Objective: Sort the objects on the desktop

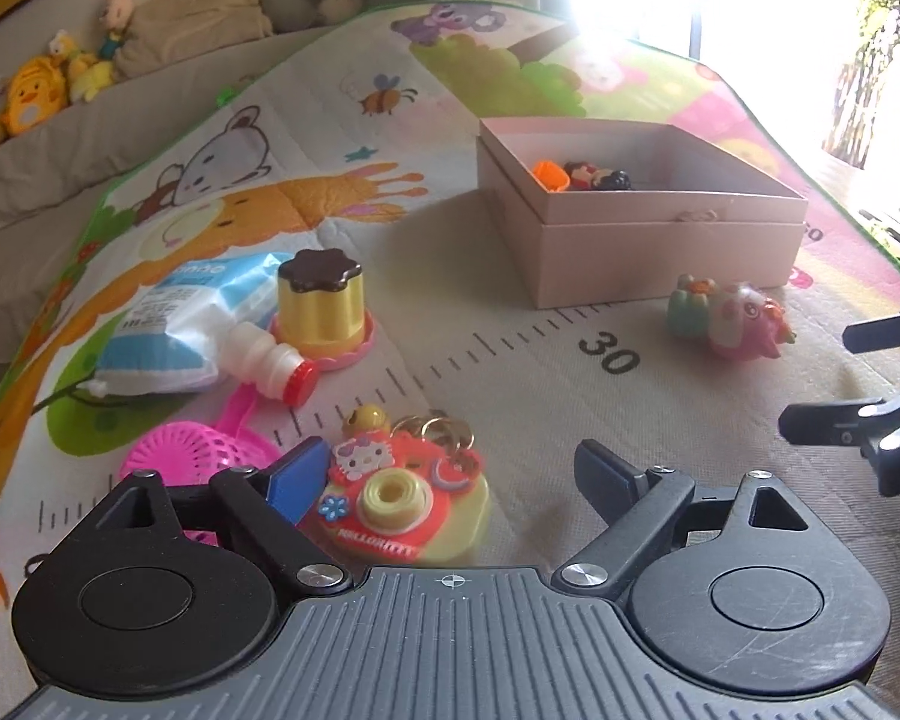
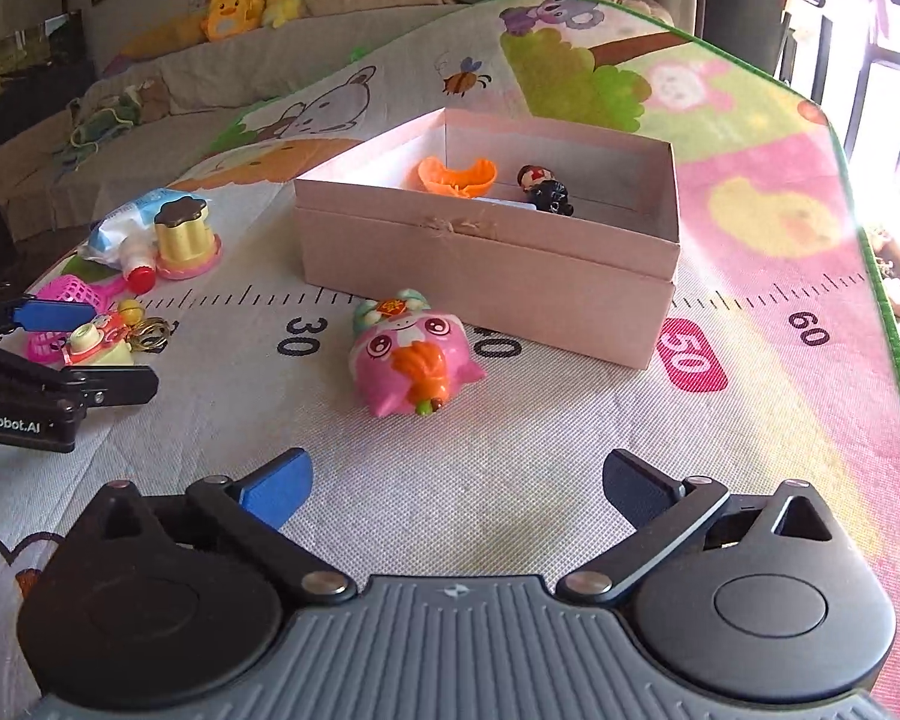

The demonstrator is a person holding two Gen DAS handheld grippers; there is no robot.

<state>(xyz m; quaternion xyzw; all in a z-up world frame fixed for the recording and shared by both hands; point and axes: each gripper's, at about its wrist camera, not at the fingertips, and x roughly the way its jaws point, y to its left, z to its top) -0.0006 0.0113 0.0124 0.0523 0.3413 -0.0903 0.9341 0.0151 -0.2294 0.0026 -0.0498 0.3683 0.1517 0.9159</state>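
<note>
The left gripper [image 1: 450, 480] is sitting low over the play mat [image 1: 510, 360] with its jaws spread wide and holding nothing, the toy camera keychain [image 1: 399, 504] lying just ahead between the blue pads, nearer the left one. The step in hand looks like picking that camera, so it is worth centring the jaws on its yellow body rather than the loose key rings — those are lying at its far edge and could snag. The pink strainer [image 1: 198, 456] is crowding the left finger, close beside it, leaving little room on that side. The right gripper [image 2: 456, 480] is also gaping wide and empty, facing the pink pig toy [image 2: 411, 354], which is lying just in front of the pink box [image 2: 486, 264]. The box is already holding an orange piece [image 2: 456, 177] and a small figure [image 2: 546, 189], with open floor on its right half — a clear drop zone, with bare mat between the two grippers for the carry.
</note>
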